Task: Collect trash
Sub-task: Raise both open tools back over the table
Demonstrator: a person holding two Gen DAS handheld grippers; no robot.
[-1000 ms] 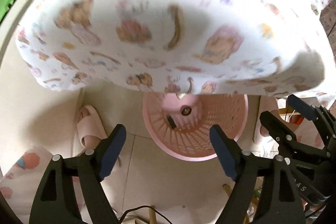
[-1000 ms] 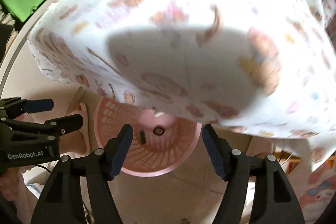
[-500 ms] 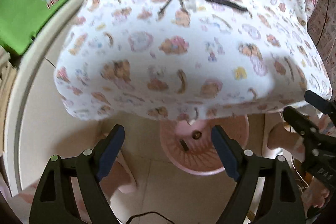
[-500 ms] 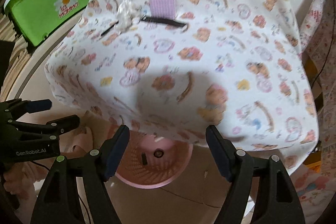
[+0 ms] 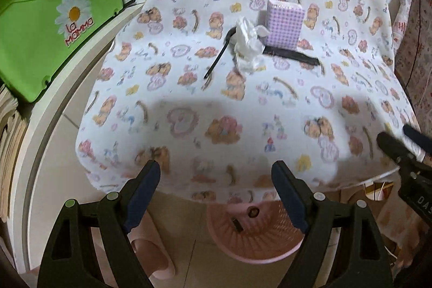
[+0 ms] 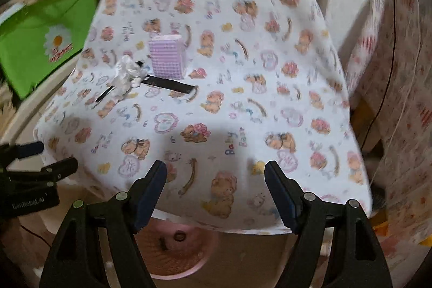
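A crumpled white tissue (image 5: pixel 247 45) (image 6: pixel 124 76) lies on the bear-print tablecloth (image 5: pixel 189 109) (image 6: pixel 243 99). A black plastic fork (image 5: pixel 217 58) pokes out from under it, a flat black strip (image 5: pixel 291 56) (image 6: pixel 170 84) lies to its right, and a purple checked tissue pack (image 5: pixel 284 24) (image 6: pixel 166 58) stands behind. A pink mesh basket (image 5: pixel 259 242) (image 6: pixel 172 255) stands on the floor under the table's near edge, with two small dark items in it. My left gripper (image 5: pixel 216 193) and right gripper (image 6: pixel 214 193) hang open and empty over that edge, well short of the tissue.
A green bin (image 5: pixel 51 18) (image 6: pixel 46 45) with a daisy logo stands left of the table by a white frame. A pink slipper (image 5: pixel 151 255) lies on the tiled floor left of the basket. Patterned fabric (image 6: pixel 399 99) hangs on the right.
Both grippers have risen and tilted up from the basket, so the tabletop with tissue, fork, strip and pack has come into view. Both stay open.
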